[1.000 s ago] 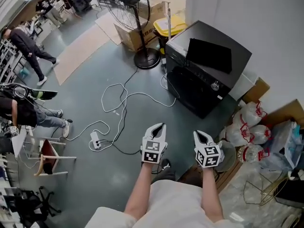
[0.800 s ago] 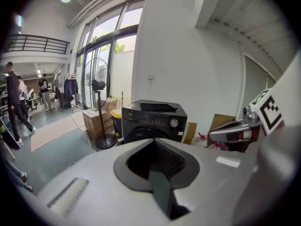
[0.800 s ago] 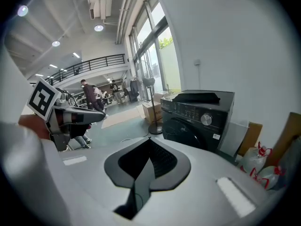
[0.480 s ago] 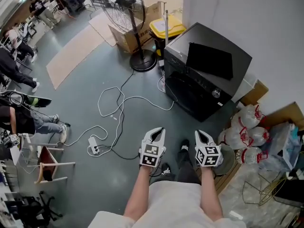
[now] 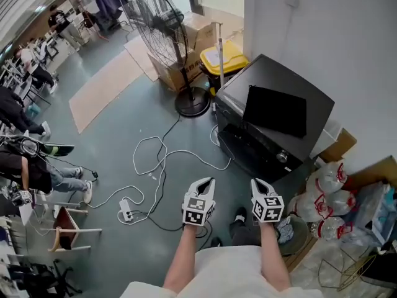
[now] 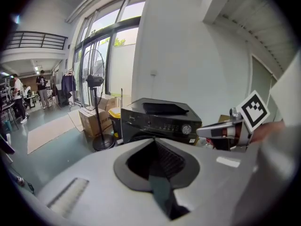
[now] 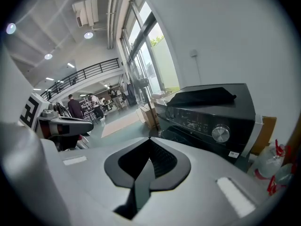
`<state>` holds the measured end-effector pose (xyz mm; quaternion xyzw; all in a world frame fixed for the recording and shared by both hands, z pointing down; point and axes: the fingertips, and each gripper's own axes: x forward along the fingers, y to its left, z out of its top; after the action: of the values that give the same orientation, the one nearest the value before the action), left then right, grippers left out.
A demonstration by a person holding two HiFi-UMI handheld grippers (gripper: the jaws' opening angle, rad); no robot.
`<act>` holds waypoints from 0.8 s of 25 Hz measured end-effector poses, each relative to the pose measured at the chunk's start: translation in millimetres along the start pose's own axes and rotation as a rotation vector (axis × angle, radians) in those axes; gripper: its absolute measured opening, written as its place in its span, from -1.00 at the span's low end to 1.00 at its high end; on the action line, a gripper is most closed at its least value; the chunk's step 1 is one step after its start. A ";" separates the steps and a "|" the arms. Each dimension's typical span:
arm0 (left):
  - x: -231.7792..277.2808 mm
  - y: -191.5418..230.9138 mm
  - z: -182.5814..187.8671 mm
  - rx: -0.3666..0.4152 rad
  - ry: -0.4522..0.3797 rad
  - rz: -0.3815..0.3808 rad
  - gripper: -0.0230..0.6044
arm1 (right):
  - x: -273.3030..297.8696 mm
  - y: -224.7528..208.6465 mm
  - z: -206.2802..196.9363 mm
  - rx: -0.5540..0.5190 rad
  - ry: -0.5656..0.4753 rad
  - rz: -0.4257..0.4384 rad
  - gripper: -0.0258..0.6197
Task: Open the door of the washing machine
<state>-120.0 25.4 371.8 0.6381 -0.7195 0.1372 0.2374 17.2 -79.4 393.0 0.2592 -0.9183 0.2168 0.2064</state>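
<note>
Facing the washing machine, left gripper and right gripper jaws meet empty; only head view shows cable.

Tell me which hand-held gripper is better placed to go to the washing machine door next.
Probably the right. In the head view the right hand-held gripper is nearer the washing machine, which stands ahead to the right; the left hand-held gripper is farther off. Both are shut and empty.

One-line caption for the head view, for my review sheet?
Left gripper and right gripper, jaws shut and empty, held toward the black washing machine, door closed; white cable nearby.
</note>
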 end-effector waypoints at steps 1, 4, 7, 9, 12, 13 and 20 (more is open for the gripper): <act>9.7 -1.1 7.0 -0.005 0.001 -0.005 -0.74 | 5.9 -7.2 6.9 0.005 -0.001 0.002 -0.92; 37.5 -1.7 22.9 -0.030 0.006 -0.008 -0.74 | 25.1 -28.1 26.1 0.036 -0.014 0.008 -0.92; 59.4 -1.6 20.8 -0.056 0.021 -0.002 -0.74 | 42.5 -39.5 29.9 0.076 -0.011 0.034 -0.92; 73.1 0.4 11.6 -0.089 0.040 0.003 -0.74 | 51.5 -43.2 24.6 0.112 0.004 0.064 -0.92; 95.2 1.2 -6.6 -0.124 0.084 0.005 -0.74 | 60.6 -57.5 20.0 0.231 0.008 0.079 -0.92; 101.7 0.3 -14.0 -0.127 0.100 -0.002 -0.74 | 63.4 -63.1 18.8 0.268 0.006 0.073 -0.92; 145.7 12.3 -61.8 -0.115 0.161 -0.068 -0.74 | 99.0 -75.3 7.4 0.213 0.033 0.058 -0.92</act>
<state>-132.4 -66.1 500.8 0.6344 -0.6827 0.1385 0.3351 -19.5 -179.5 457.5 0.2492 -0.8937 0.3232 0.1866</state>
